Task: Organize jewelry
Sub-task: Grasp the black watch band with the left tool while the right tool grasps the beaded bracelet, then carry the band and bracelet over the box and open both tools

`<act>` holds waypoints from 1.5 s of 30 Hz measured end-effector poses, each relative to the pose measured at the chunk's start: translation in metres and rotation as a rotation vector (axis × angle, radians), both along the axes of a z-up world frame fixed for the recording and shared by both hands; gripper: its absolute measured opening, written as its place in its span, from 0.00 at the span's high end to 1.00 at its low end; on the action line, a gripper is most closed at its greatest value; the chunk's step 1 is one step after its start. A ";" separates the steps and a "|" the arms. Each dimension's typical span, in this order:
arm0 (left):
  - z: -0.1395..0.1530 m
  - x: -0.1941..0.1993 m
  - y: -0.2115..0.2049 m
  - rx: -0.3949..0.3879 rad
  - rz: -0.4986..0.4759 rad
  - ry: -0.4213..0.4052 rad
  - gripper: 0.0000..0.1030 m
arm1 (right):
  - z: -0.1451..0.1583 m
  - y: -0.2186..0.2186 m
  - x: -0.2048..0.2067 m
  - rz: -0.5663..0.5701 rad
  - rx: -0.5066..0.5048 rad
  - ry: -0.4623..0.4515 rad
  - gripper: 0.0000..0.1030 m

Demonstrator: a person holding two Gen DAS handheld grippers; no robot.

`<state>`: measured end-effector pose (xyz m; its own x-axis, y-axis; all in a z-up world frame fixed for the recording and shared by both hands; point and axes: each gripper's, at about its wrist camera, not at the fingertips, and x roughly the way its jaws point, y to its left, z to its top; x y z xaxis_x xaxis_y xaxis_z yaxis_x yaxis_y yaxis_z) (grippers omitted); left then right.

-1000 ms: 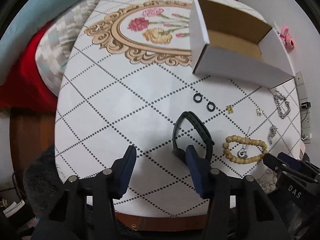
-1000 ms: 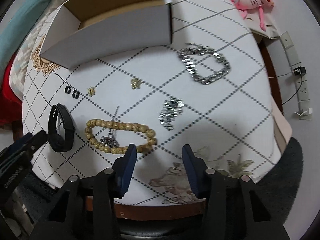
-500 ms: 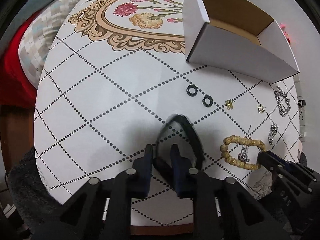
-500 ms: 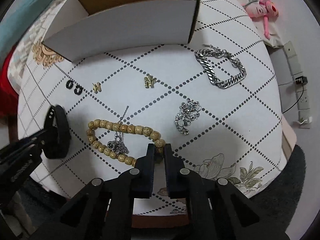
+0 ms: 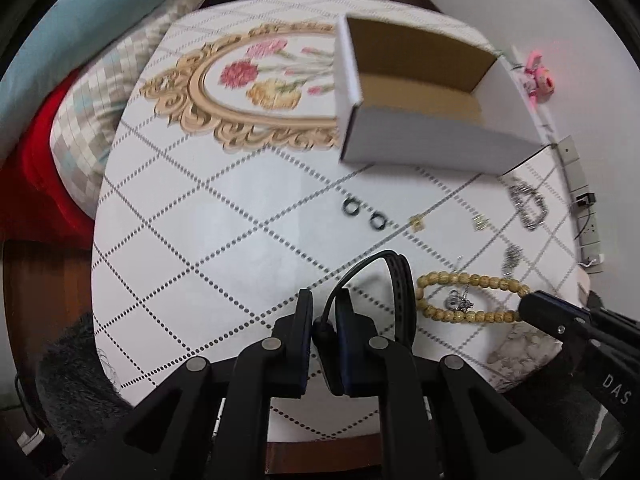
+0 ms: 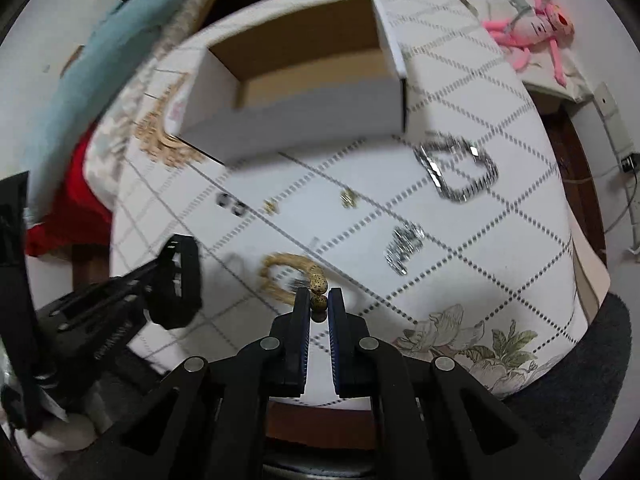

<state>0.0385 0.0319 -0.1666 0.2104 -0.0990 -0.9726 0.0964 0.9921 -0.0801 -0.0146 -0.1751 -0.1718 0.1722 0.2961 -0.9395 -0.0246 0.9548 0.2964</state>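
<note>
My left gripper (image 5: 323, 316) is shut on a black wristband (image 5: 400, 280) and holds it up off the table; the band also shows in the right wrist view (image 6: 180, 280). My right gripper (image 6: 319, 304) is shut on a wooden bead bracelet (image 6: 288, 276), lifted at its near end; in the left wrist view the bracelet (image 5: 464, 296) rings a small silver pendant (image 5: 460, 300). An open white cardboard box (image 5: 420, 92) stands at the back of the table. Two black rings (image 5: 364, 214), two small gold pieces (image 5: 418, 224), a silver chain bracelet (image 6: 456, 172) and a silver cluster (image 6: 404, 248) lie on the cloth.
The table has a white diamond-dotted cloth (image 5: 224, 240) with a floral medallion (image 5: 248, 88). Cushions and a red cloth (image 5: 36, 168) lie off its left edge. A pink plush toy (image 6: 532, 28) and wall sockets are at the far right.
Both grippers have risen from the table with their loads: the left lifted the black wristband, the right lifted one end of the bead bracelet. A second ago both were open.
</note>
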 end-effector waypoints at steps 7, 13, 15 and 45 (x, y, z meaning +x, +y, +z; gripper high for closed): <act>0.048 0.038 -0.019 -0.070 -0.006 -0.071 0.91 | 0.063 -0.013 0.030 0.033 0.056 -0.117 0.91; 0.075 0.093 -0.031 -0.112 -0.003 -0.130 0.91 | 0.119 -0.019 0.078 0.029 0.115 -0.225 0.91; 0.077 0.112 -0.033 -0.123 0.005 -0.128 0.91 | 0.119 -0.017 0.096 0.034 0.112 -0.227 0.91; 0.028 0.154 -0.033 0.108 0.049 -0.158 0.00 | 0.018 -0.022 0.155 0.012 -0.373 -0.133 0.07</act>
